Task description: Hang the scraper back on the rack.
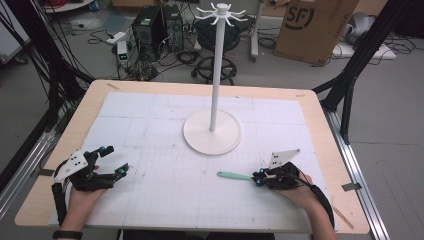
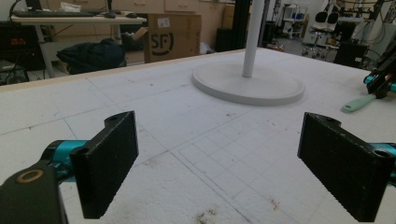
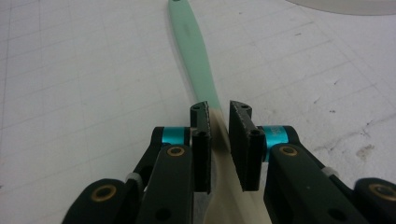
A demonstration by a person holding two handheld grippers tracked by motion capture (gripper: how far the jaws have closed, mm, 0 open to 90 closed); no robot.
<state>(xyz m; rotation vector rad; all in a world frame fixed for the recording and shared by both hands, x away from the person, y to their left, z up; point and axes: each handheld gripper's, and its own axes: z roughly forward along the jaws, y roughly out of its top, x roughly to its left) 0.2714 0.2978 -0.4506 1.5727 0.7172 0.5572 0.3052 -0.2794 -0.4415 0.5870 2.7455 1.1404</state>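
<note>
Right tool (image 1: 257,178) clamps the green utensil (image 1: 234,175); left tool (image 1: 121,170) gapes wide over bare mat (image 1: 165,190).

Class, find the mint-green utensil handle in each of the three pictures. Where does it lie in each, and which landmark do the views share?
High view: the mint-green handle lies right of centre, its near end at the right tongs.
Left gripper view: at the right edge.
Right gripper view: it runs from top centre down between the jaws.
Shared landmark: the white stand's round base.
</note>
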